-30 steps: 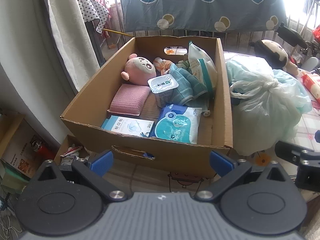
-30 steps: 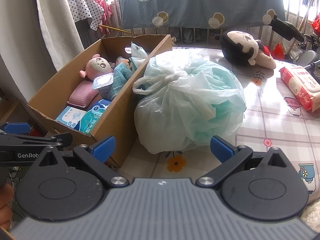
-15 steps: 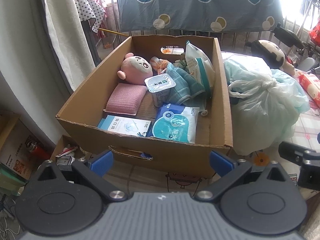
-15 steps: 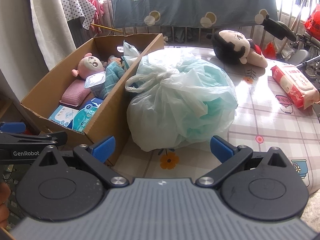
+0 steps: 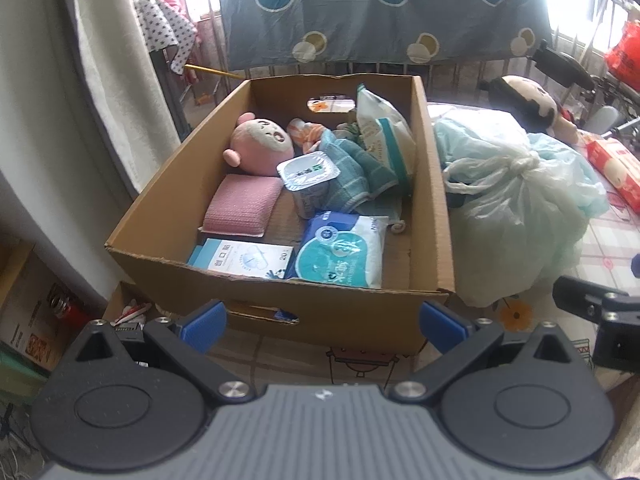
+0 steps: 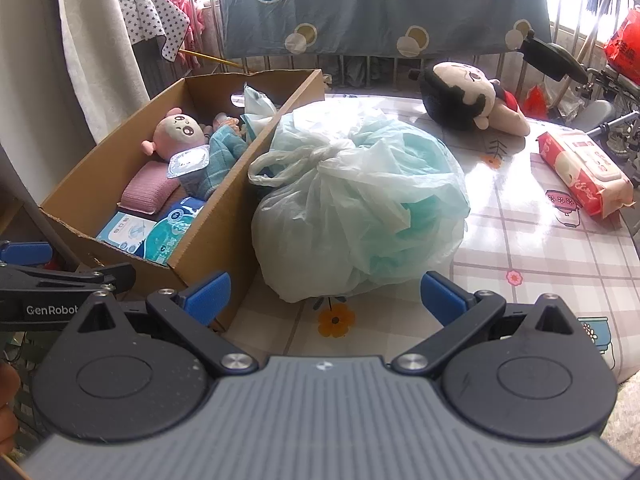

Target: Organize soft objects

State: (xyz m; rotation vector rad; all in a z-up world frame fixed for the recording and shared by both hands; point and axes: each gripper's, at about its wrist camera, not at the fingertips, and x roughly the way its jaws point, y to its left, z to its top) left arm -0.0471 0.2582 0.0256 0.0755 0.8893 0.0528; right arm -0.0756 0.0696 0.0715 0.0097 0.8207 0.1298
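Observation:
A cardboard box (image 5: 434, 184) (image 6: 224, 216) on the table holds a pink plush doll (image 5: 260, 146) (image 6: 176, 132), a pink sponge (image 5: 240, 210), a teal cloth (image 5: 348, 168), wipes packs (image 5: 344, 254) and a mask pack (image 5: 244, 260). A knotted pale green plastic bag (image 6: 360, 200) (image 5: 516, 208) lies right of the box. My left gripper (image 5: 322, 320) is open and empty before the box's near wall. Open and empty too, my right gripper (image 6: 324, 294) hovers in front of the bag.
A black-haired plush doll (image 6: 472, 100) and a red tissue pack (image 6: 584, 172) lie farther right on the checked tablecloth (image 6: 540, 248). A blue dotted blanket (image 6: 380, 4) hangs behind. White curtain (image 5: 116, 80) at left. A lower box with clutter (image 5: 128, 312) sits off the table's left edge.
Both grippers have drawn back slightly and risen, so box and bag appear a little farther and lower in view. Both stay open and empty; nothing else moved.

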